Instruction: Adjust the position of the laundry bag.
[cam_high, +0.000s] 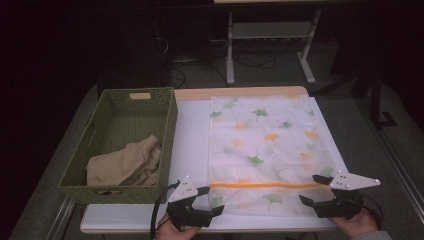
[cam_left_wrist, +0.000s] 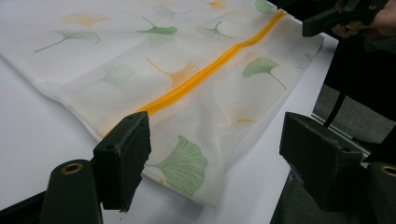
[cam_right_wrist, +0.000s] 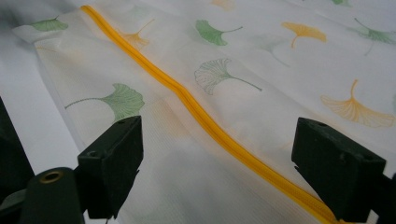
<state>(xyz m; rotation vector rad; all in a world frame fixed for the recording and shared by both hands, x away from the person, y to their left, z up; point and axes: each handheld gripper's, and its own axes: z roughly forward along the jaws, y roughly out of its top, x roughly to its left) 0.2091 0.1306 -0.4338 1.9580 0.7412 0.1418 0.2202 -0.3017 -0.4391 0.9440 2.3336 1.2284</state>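
White table (cam_high: 192, 130), dark room. Zippered ginkgo-print mesh bag (cam_high: 267, 150) lies flat, right of the green basket (cam_high: 120, 145) – left gripper (cam_high: 212, 200) and right gripper (cam_high: 307, 189) at its near corners, jaws wide, empty. Risk: thin mesh slips or bunches when pinched.

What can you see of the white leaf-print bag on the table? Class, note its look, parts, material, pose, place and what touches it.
The bag is a flat rectangle of thin, slightly sheer white cloth printed with green and orange fan-shaped leaves. An orange zip, apparently closed, crosses it near the person's end. It lies spread on the white table, right of the green woven basket. The left gripper and right gripper flank its near corners, jaws open, gripping nothing.
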